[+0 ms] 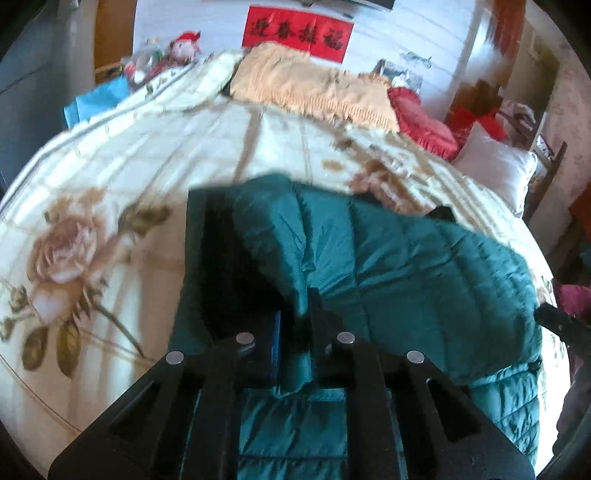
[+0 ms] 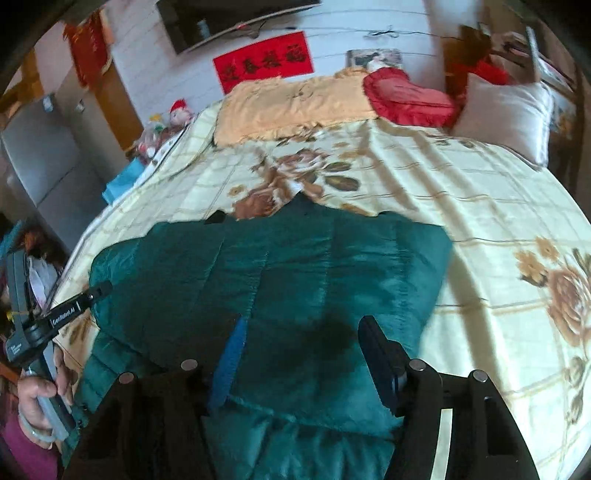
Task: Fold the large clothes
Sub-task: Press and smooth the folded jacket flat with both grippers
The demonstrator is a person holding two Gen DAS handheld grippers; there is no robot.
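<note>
With the left gripper [image 1: 295, 332] clenched on the jacket [image 1: 406, 266] edge and the right gripper [image 2: 299, 354] released astride it, a lopsided lift could skew the fold.

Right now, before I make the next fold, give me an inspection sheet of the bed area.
Surface: bed with floral quilt, wrinkled.
Job's things: green padded coat spread on the quilt, near edge bunched.
Clutter: orange blanket, red cushion, white pillow, doll at the far end.
Grippers: left tongs shut on a coat fold; right tongs open, straddling the coat's near edge.
Cables: a thin wire on the wall.
Surroundings: red banner on white wall, grey cabinet at the side.
</note>
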